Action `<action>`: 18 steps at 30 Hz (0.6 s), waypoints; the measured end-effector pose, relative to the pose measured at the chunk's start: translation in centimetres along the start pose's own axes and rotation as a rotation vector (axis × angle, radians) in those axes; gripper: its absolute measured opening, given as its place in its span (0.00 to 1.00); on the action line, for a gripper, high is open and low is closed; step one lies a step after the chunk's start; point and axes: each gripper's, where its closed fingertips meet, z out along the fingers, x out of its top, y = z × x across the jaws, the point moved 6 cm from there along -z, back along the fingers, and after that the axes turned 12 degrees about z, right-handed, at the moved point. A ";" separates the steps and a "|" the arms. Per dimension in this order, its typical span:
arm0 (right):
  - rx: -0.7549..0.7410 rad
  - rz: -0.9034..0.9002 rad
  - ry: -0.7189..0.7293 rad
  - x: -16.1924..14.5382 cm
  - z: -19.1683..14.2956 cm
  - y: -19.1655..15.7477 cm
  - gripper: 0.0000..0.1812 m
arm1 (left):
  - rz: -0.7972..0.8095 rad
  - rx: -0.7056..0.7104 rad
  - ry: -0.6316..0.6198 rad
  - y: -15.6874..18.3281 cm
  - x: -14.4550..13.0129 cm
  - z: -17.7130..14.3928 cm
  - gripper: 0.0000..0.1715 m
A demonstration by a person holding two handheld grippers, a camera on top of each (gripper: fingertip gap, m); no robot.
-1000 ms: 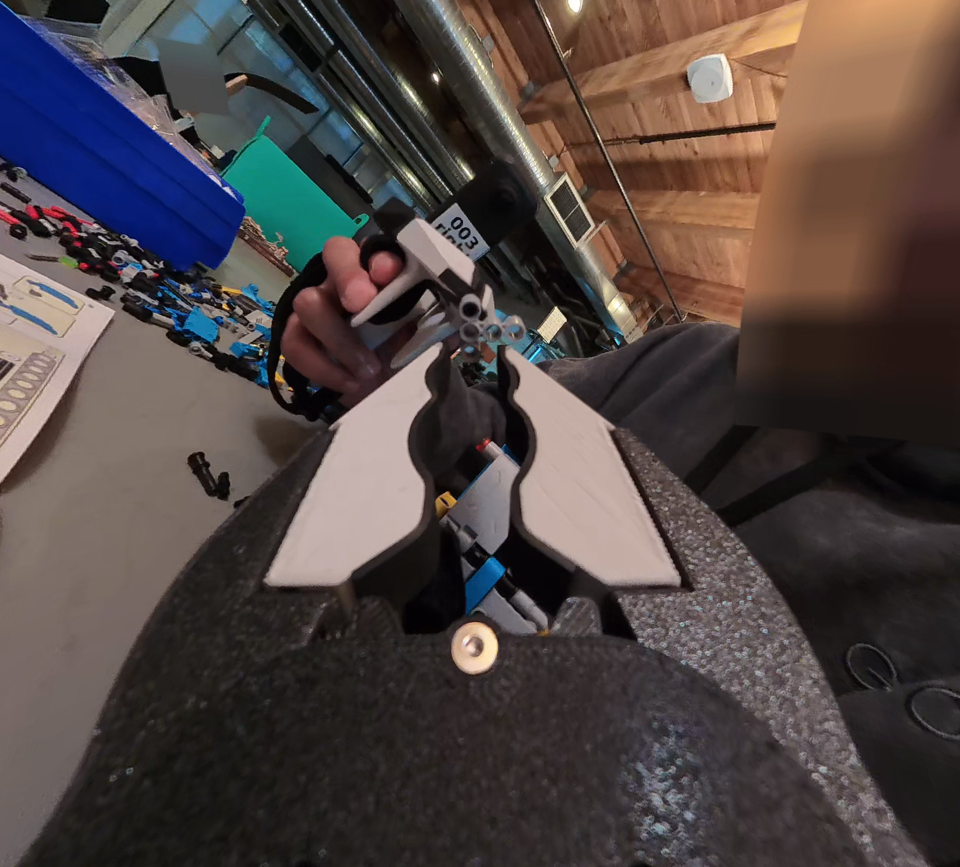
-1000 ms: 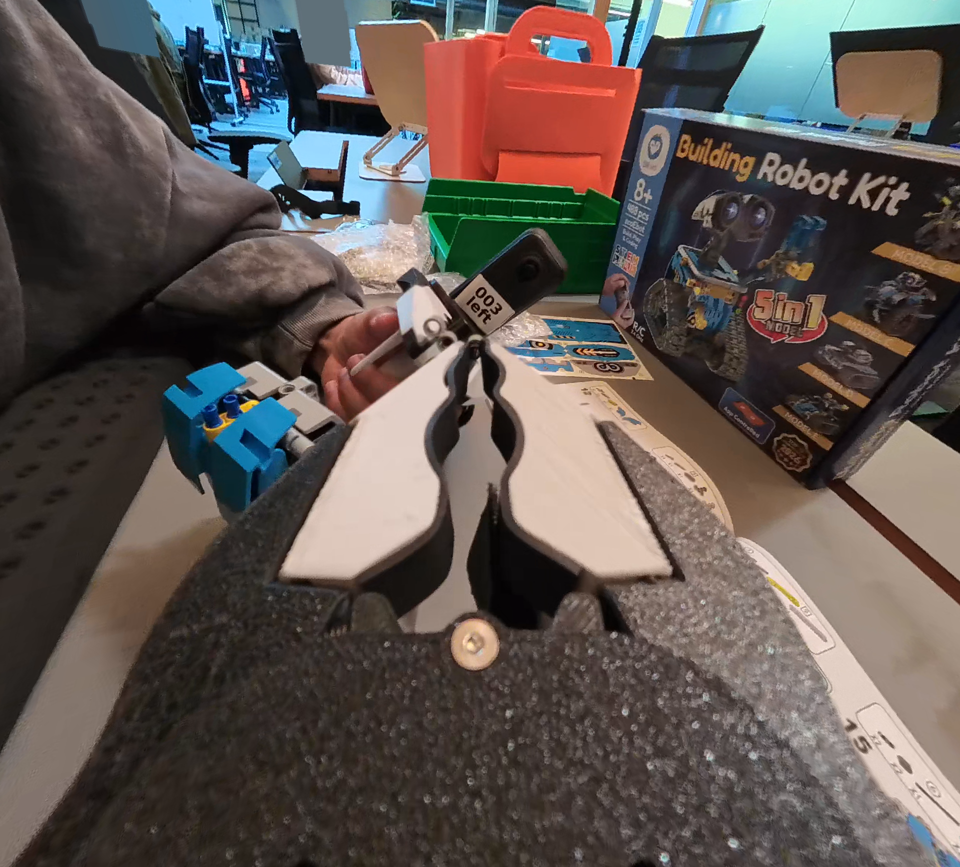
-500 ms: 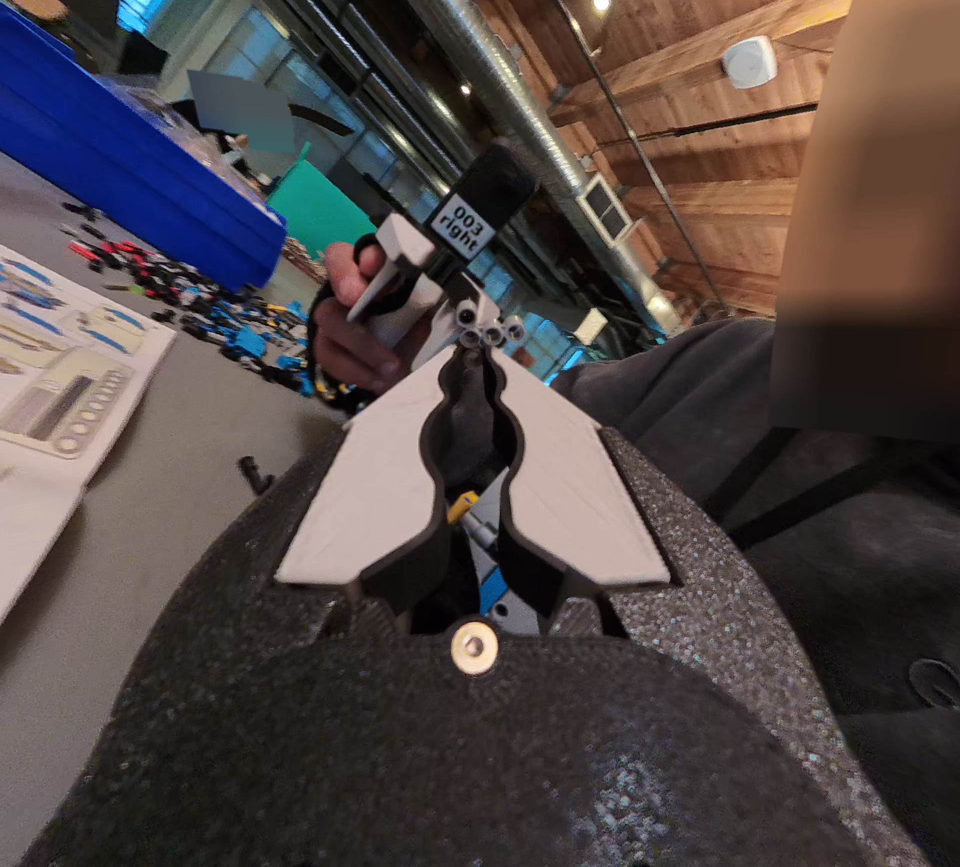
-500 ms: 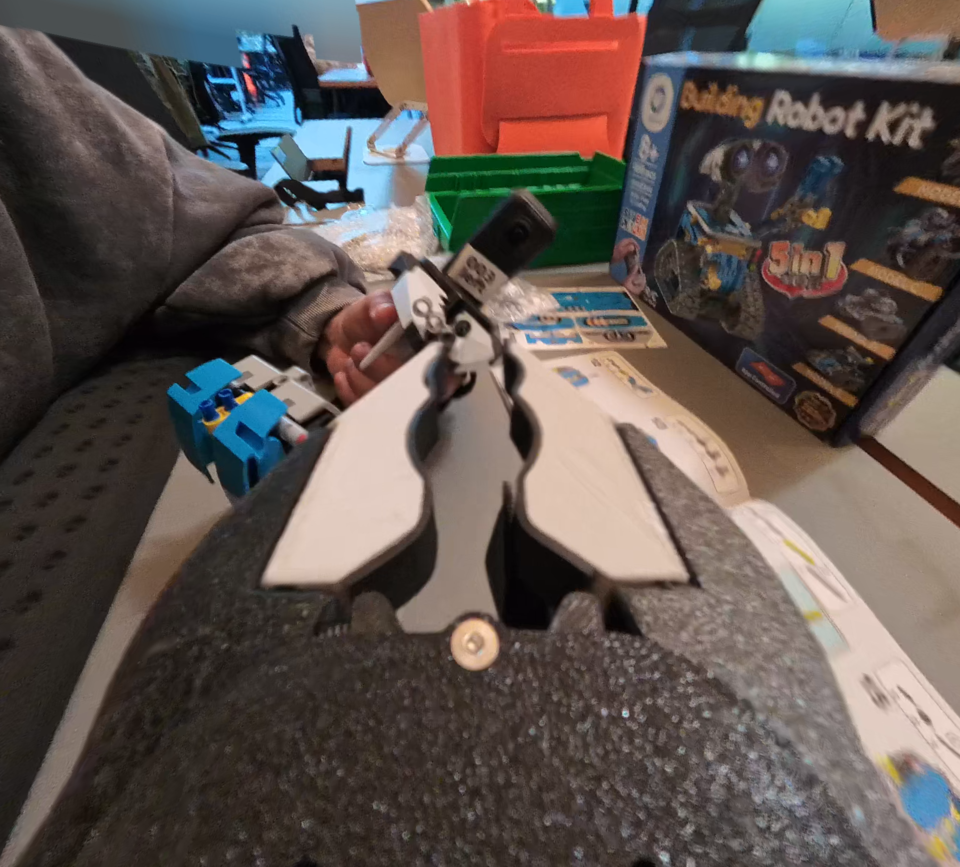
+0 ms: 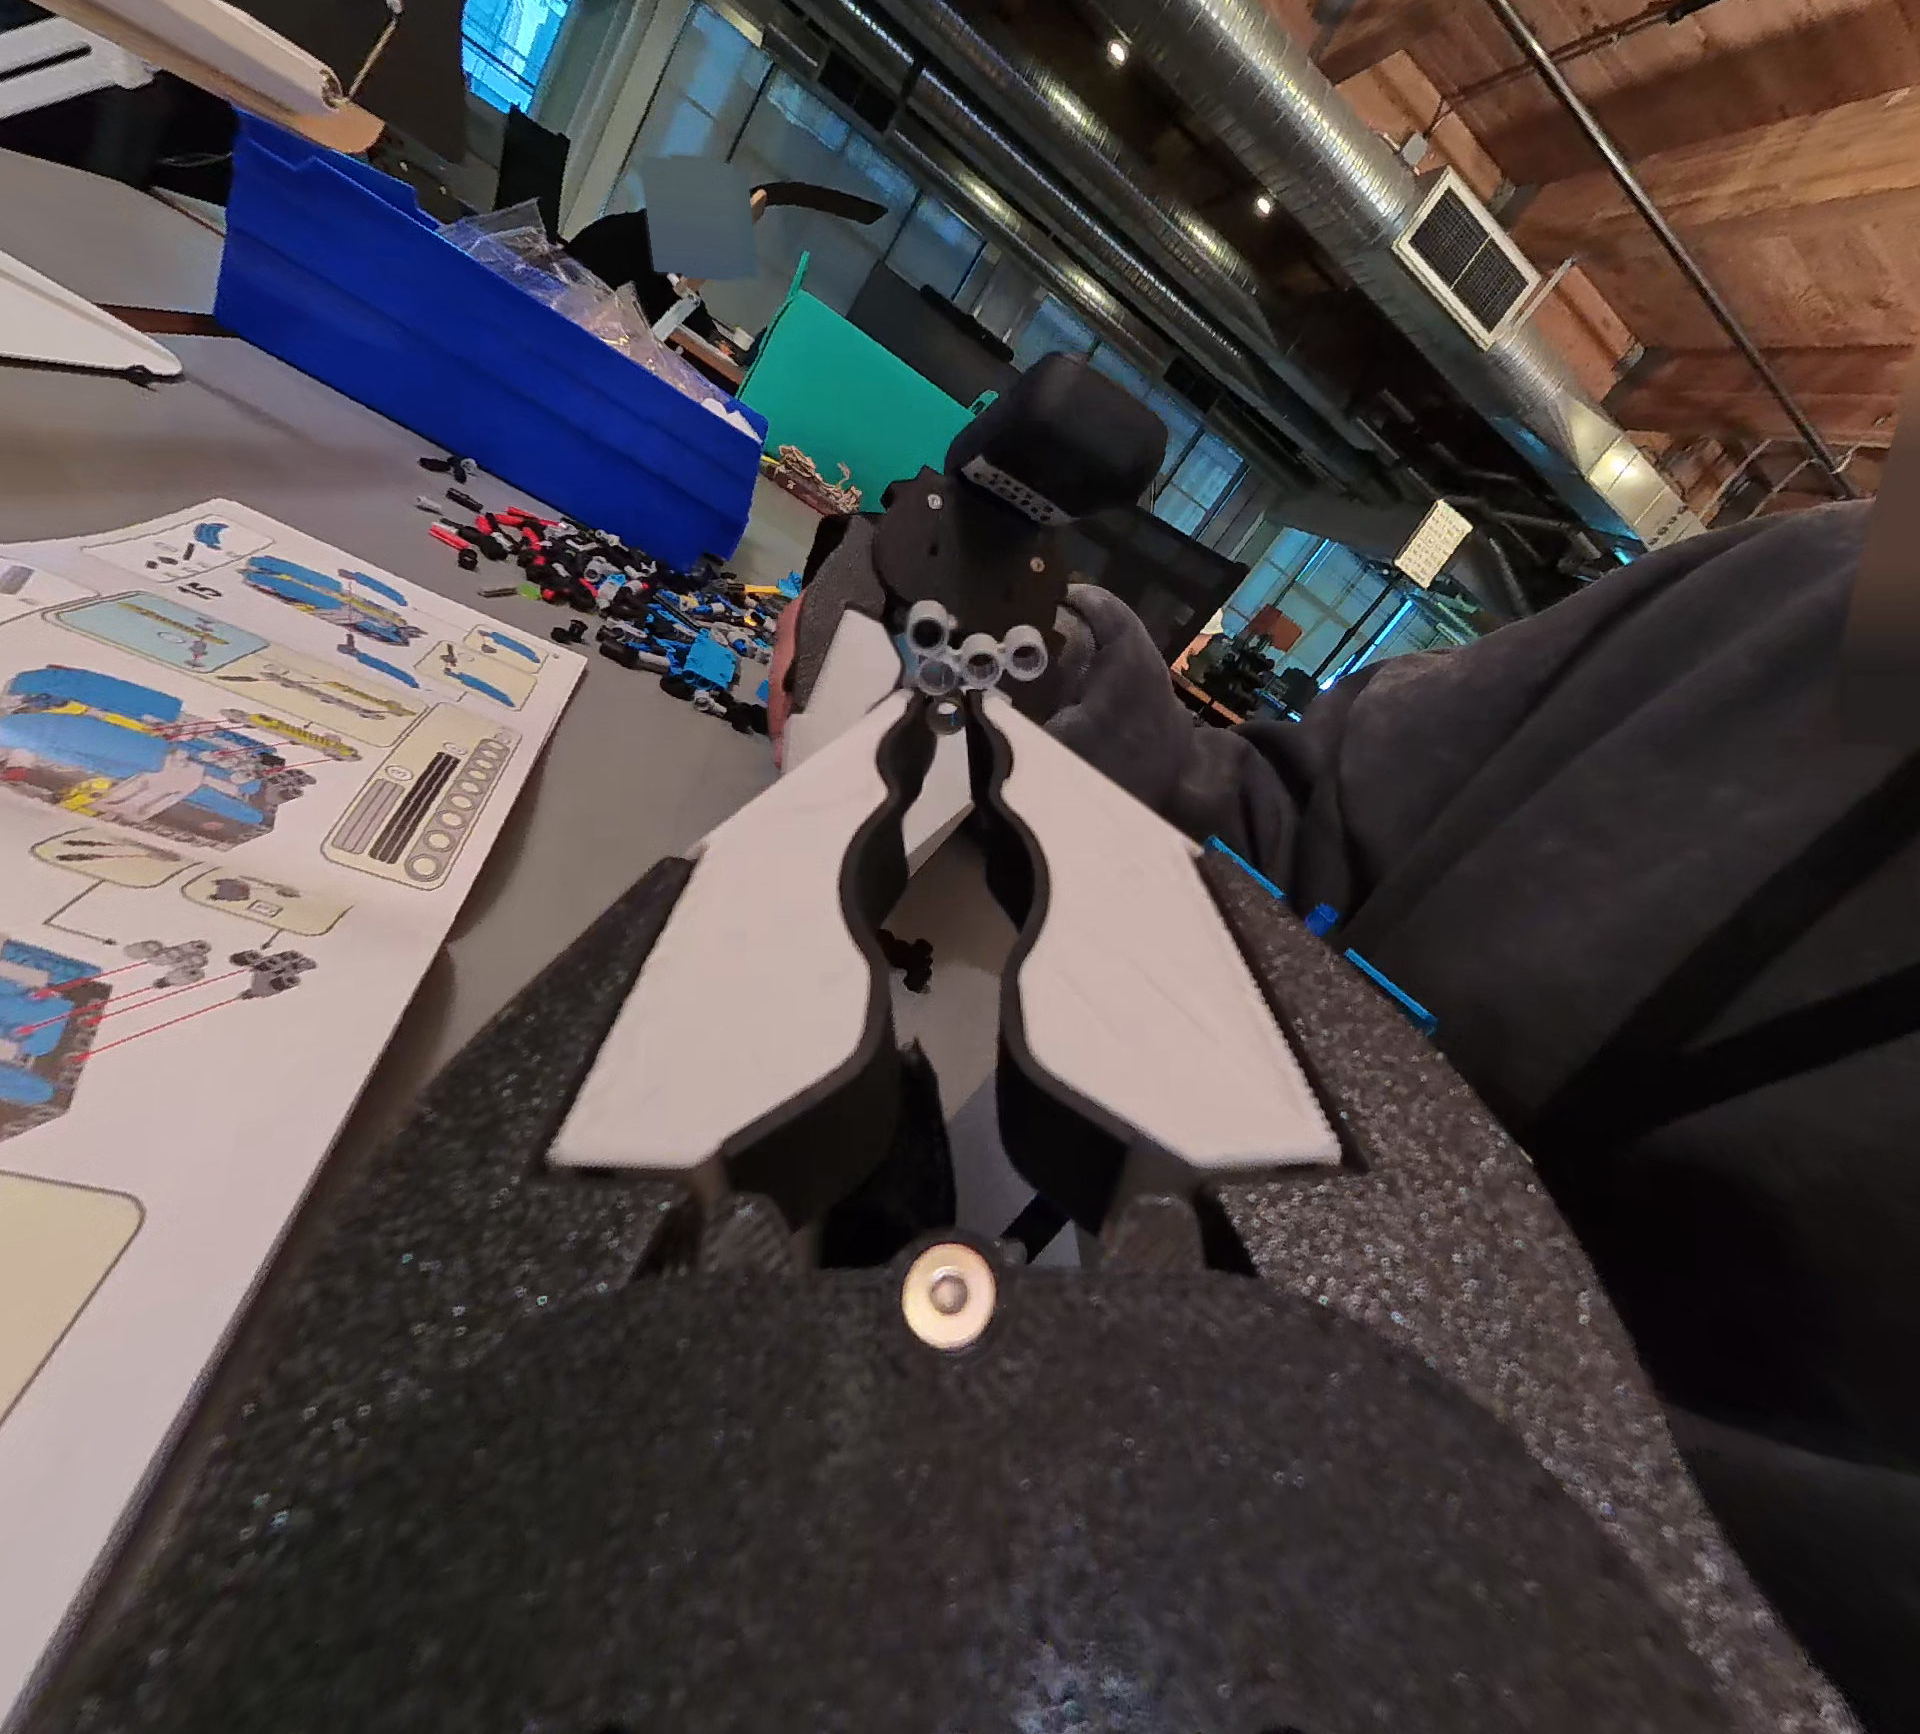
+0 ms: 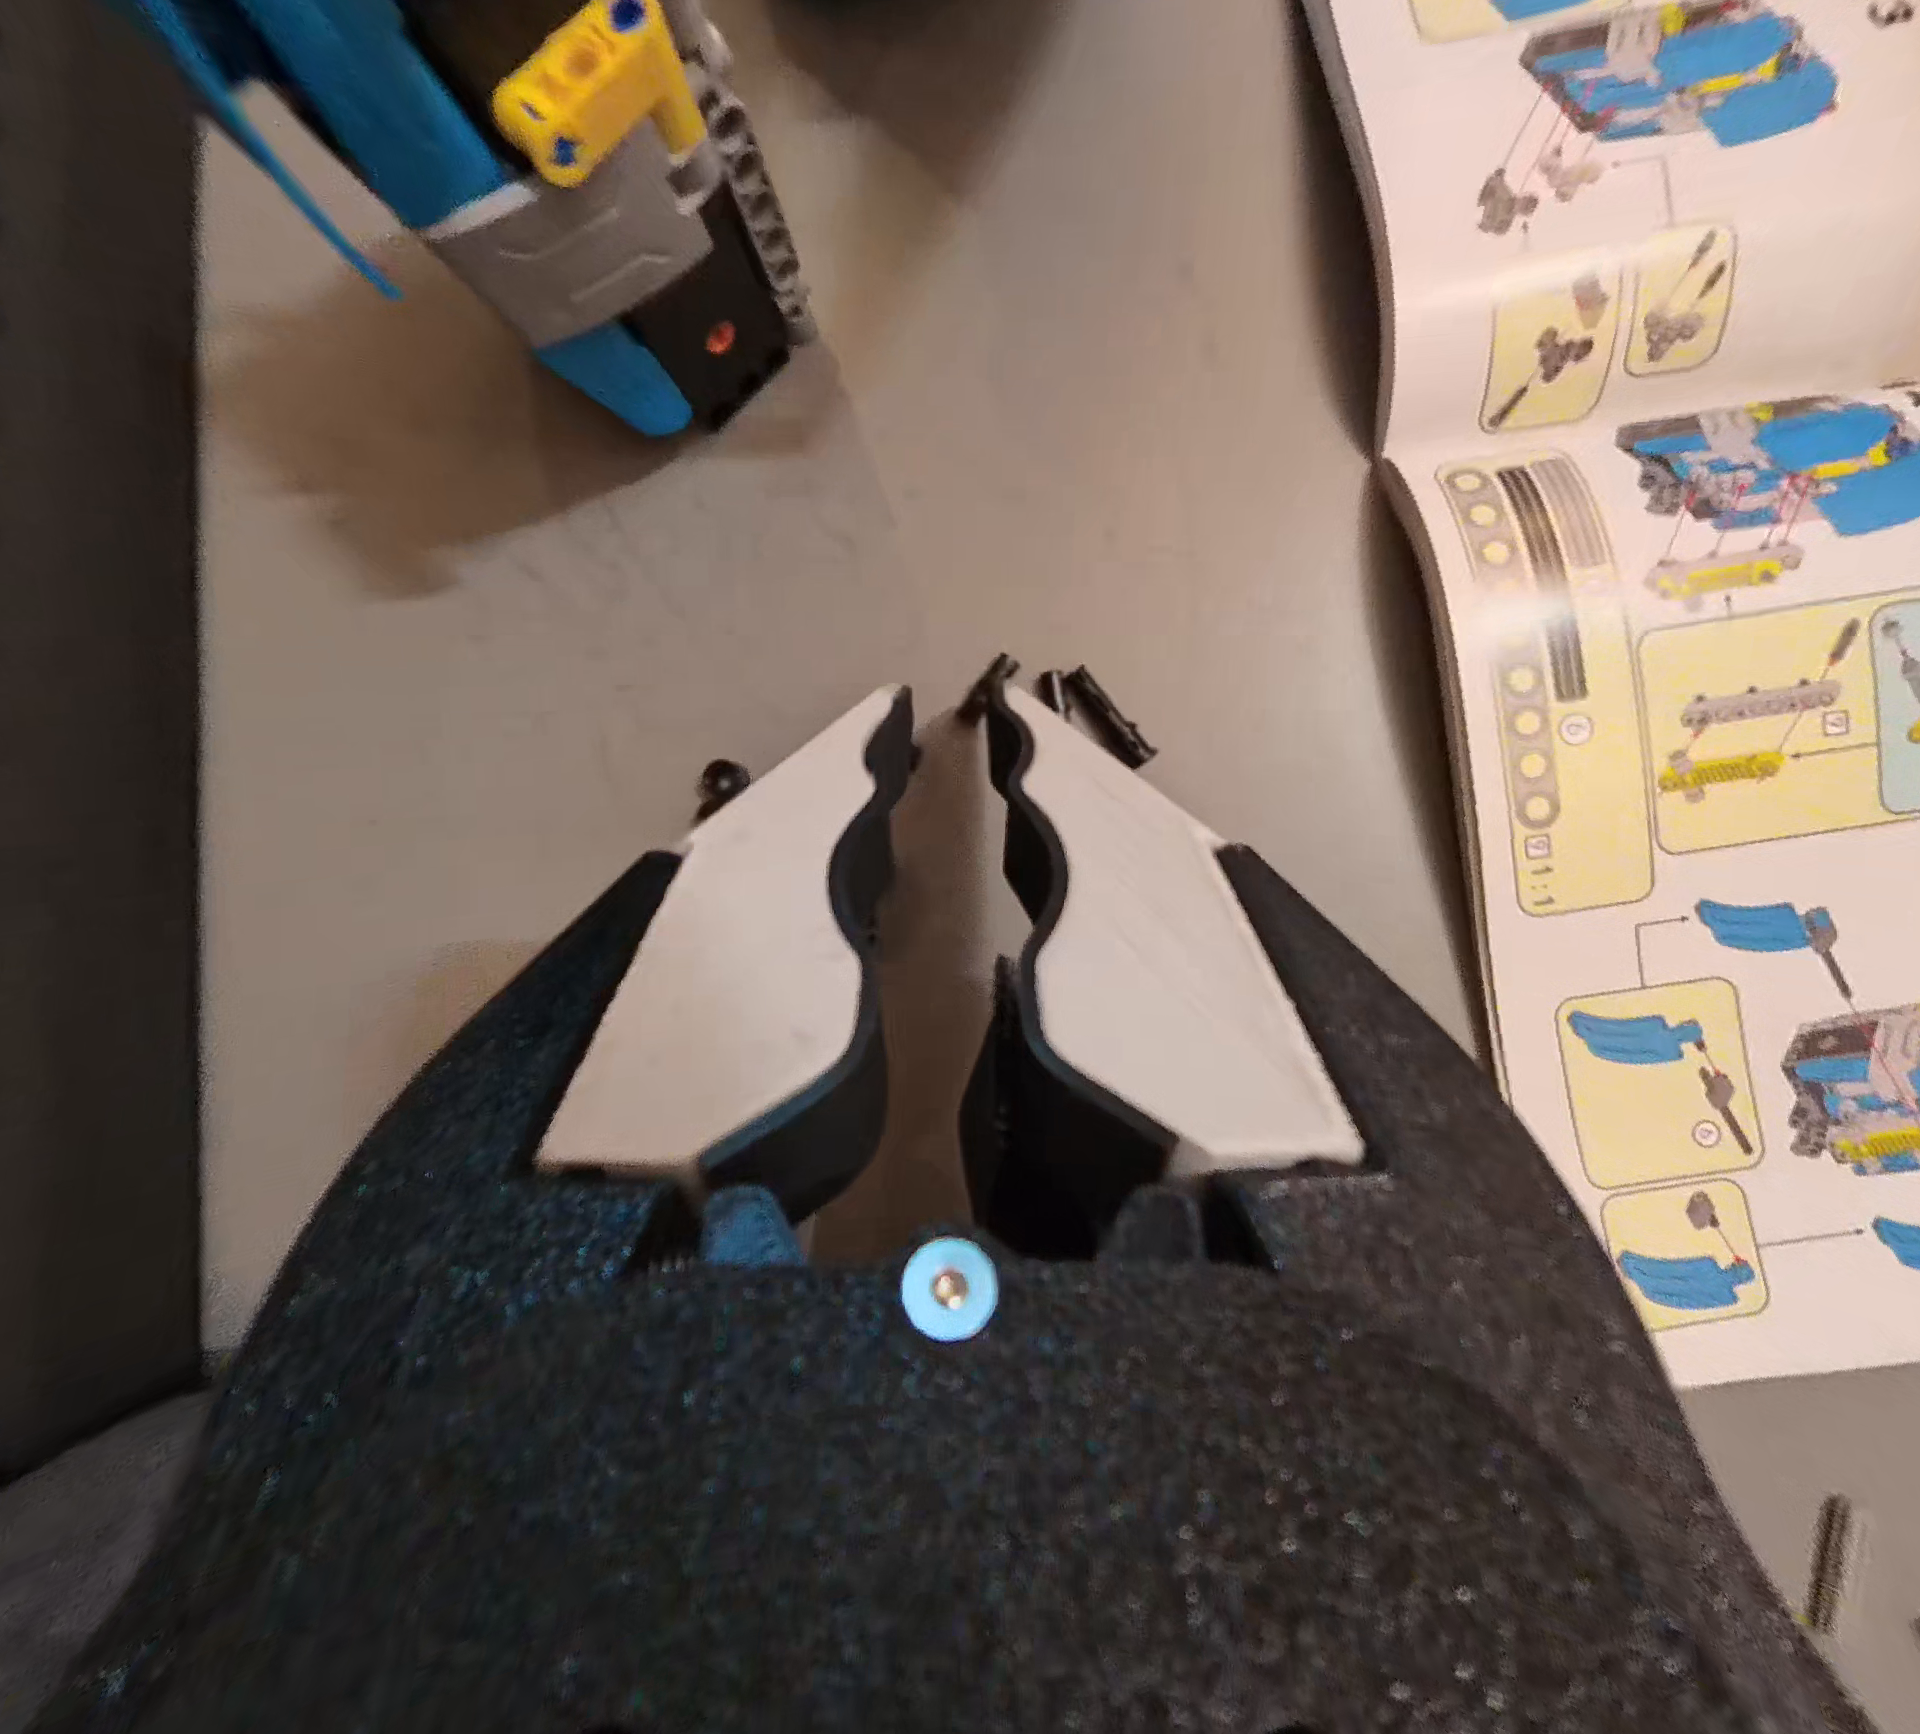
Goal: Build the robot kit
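The left tongs pinch a grey holed beam; the right tongs stand narrowly parted above small black pins on the counter, near a blue model.

An open instruction booklet is laid flat on the grey table, a blue bin is set behind scattered small parts (black, red, blue), and a green board is seen beyond
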 end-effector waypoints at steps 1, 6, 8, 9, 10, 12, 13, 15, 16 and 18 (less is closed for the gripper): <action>-0.014 0.005 -0.021 -0.1 0.3 0.1 0.08 | 0.005 -0.001 -0.005 0.1 -0.1 0.1 0.04; -0.051 0.019 -0.037 -0.1 0.9 0.5 0.08 | 0.016 -0.002 -0.016 0.2 -0.2 0.2 0.04; -0.055 0.022 -0.040 0.0 1.3 0.5 0.06 | 0.019 -0.001 -0.018 0.2 -0.2 0.2 0.04; -0.054 0.026 -0.041 0.0 1.3 0.5 0.04 | 0.019 0.000 -0.020 0.2 -0.2 0.2 0.04; -0.052 0.028 -0.045 0.1 1.3 0.5 0.04 | 0.020 0.002 -0.020 0.2 -0.2 0.2 0.04; -0.050 0.036 -0.056 0.1 1.3 0.4 0.03 | 0.021 0.003 -0.019 0.2 -0.2 0.2 0.04; -0.051 0.040 -0.063 0.1 1.3 0.4 0.03 | 0.021 0.006 -0.017 0.2 -0.2 0.2 0.04; -0.075 0.012 -0.024 0.6 1.0 0.5 0.03 | 0.017 0.010 -0.011 0.1 -0.1 0.1 0.04; -0.065 0.012 0.045 1.5 0.5 0.3 0.03 | 0.012 0.012 -0.006 0.0 -0.1 0.1 0.04; -0.073 0.010 0.262 4.0 -1.5 0.3 0.02 | -0.006 0.011 0.008 -0.1 0.0 -0.1 0.04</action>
